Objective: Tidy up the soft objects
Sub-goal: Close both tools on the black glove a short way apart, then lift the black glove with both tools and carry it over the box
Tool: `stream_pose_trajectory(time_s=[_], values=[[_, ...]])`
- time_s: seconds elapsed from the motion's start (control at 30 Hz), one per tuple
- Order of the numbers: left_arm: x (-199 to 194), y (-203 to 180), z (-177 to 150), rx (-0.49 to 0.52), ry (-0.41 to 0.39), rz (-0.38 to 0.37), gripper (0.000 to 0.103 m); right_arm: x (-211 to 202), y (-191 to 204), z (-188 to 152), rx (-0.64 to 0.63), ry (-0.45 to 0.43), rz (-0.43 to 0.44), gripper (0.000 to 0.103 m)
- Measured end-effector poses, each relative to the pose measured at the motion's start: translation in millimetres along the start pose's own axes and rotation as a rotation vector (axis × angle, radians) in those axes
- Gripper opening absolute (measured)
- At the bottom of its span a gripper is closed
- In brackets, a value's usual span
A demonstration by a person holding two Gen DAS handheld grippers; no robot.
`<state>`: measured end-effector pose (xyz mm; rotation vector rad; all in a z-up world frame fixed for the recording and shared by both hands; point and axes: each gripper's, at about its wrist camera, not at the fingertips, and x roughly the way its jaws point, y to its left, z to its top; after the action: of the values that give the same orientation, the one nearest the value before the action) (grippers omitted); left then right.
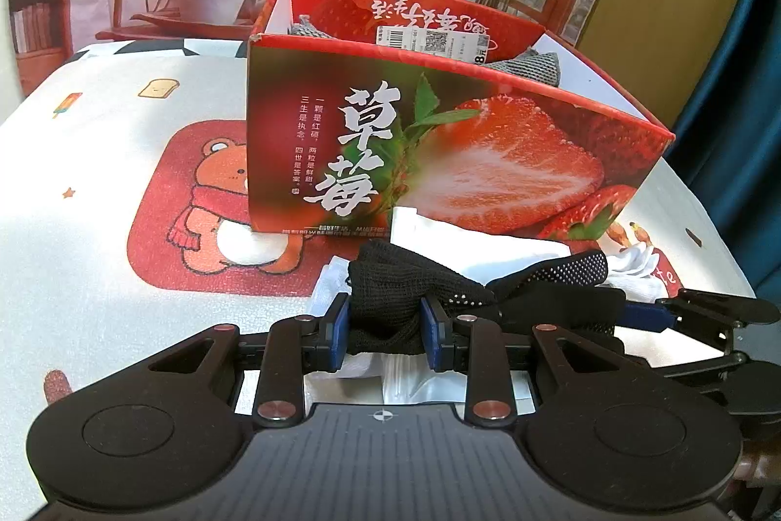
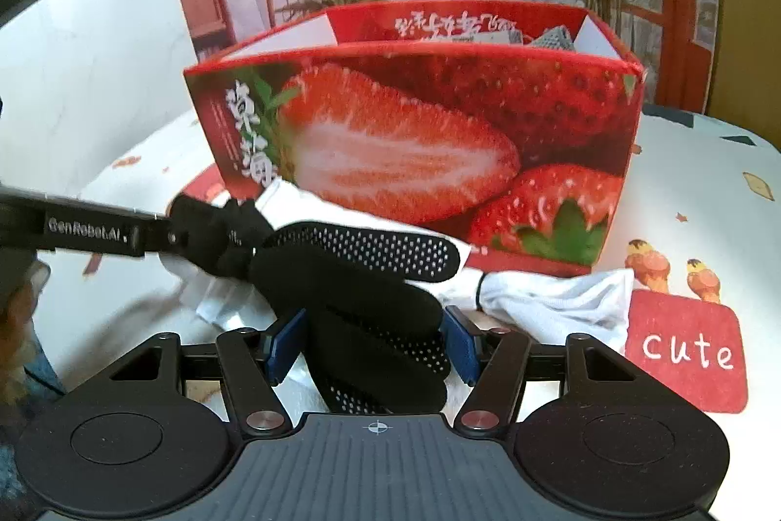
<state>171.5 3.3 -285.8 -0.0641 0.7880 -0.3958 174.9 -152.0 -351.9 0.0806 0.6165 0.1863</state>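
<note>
A black sock with white grip dots point(image 1: 551, 272) point(image 2: 361, 257) lies stretched across white fabric in front of the strawberry box point(image 1: 439, 159) point(image 2: 415, 130). My left gripper point(image 1: 386, 325) is shut on the sock's plain knitted end point(image 1: 385, 296). In the right wrist view it reaches in from the left point(image 2: 215, 238). My right gripper point(image 2: 376, 340) straddles the dotted end. Its blue pads point(image 2: 288, 340) stand just off the slack fabric, so it is open. One of its fingers point(image 1: 644, 316) shows at the right of the left wrist view. Grey knitted items point(image 1: 532, 64) point(image 2: 554, 37) sit inside the box.
White socks point(image 1: 488, 247) point(image 2: 551, 301) and a clear plastic wrapper point(image 1: 415, 389) lie under and beside the black sock. The table has a cartoon-print cloth point(image 1: 97, 203) with a red "cute" patch point(image 2: 683, 355). A printed backdrop stands behind the box; a blue curtain point(image 1: 732, 130) hangs at right.
</note>
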Motion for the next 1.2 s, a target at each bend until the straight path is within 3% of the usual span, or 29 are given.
stream_pose_trajectory(time_s=[0.17, 0.23, 0.4, 1.2], values=[[-1.0, 1.0, -1.0, -0.009, -0.009, -0.007, 0.030, 5.2, 1.7, -3.2, -0.022, 0.019, -0.004, 0.056], [-2.0, -0.7, -0.1, -0.003, -0.015, -0.013, 0.023, 7.6, 4.0, -3.9, -0.043, 0.024, -0.008, 0.050], [-7.9, -7.1, 1.9, 0.020, -0.035, -0.043, 0.018, 0.2, 2.0, 0.8, -0.031, -0.007, 0.001, 0.019], [-48.9, -22.9, 29.2, 0.063, -0.215, -0.073, 0.017, -47.8, -1.7, 28.5, -0.026, -0.237, -0.006, 0.018]])
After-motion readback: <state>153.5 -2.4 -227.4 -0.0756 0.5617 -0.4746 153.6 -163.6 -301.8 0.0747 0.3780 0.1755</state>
